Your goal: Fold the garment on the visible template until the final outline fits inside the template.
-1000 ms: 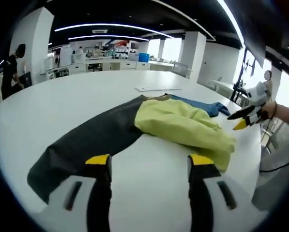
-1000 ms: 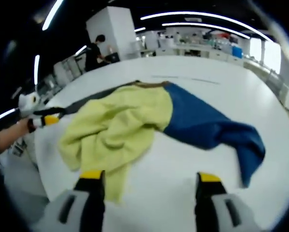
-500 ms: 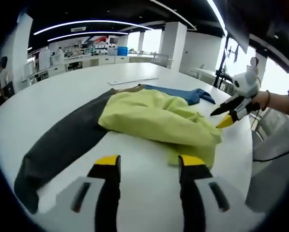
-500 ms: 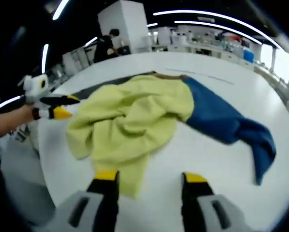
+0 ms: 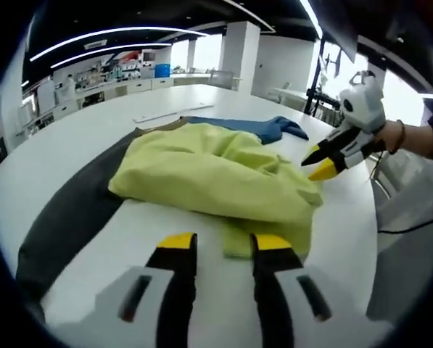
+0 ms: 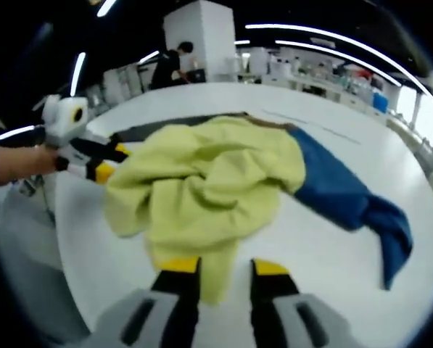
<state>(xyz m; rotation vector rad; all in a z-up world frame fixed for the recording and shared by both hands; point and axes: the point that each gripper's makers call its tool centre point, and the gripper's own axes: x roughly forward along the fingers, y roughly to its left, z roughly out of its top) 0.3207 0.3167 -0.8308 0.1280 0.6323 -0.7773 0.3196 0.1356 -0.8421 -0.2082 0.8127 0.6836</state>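
Garment (image 5: pixel 216 170) lay crumpled on white worktop (image 5: pixel 71 138), yellow body bunched, blue sleeve outstretched. Left gripper (image 5: pixel 217 243) and right gripper (image 6: pixel 227 267) jaws parted narrowly, straddling yellow hem edge, grip uncertain.

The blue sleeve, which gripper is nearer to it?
Right. The right gripper hangs beside the yellow body, just short of the blue sleeve. The left gripper is at the yellow hem, farther off.

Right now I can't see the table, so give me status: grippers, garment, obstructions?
Left gripper and right gripper open, empty, at the yellow hem. Yellow, blue and dark grey garment bunched on the white table, unfolded. Nothing in the way.
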